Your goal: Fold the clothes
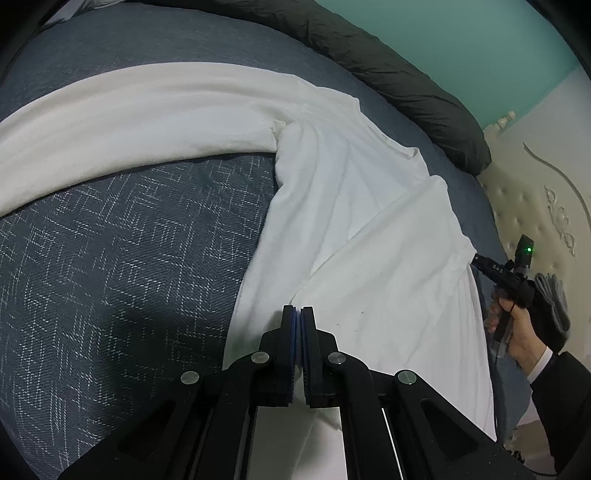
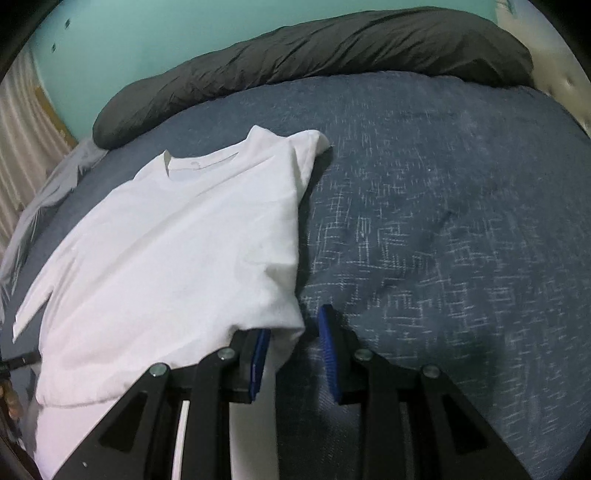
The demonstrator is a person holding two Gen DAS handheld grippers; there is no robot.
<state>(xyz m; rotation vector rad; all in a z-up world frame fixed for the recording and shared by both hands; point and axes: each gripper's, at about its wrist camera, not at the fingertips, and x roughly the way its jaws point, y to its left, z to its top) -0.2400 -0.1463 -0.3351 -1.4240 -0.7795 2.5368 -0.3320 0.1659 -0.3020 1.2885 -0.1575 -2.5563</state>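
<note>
White t-shirt (image 2: 177,240) is lying on the blue bedspread (image 2: 443,221), right side folded in, long sleeve (image 1: 129,110) trailing out left; left gripper (image 1: 298,314) is sitting pressed together at the hem, cloth between the pads not confirmable; right gripper (image 2: 293,332) is standing spread at the folded corner; judgement: keep edges aligned, tension even; dark pillow (image 2: 314,48) and teal wall (image 2: 129,33) lying behind.

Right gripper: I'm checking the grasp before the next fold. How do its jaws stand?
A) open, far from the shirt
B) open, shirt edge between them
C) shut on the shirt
B: the right gripper shows a clear gap between its blue pads, with the shirt hem hanging into it.
</note>
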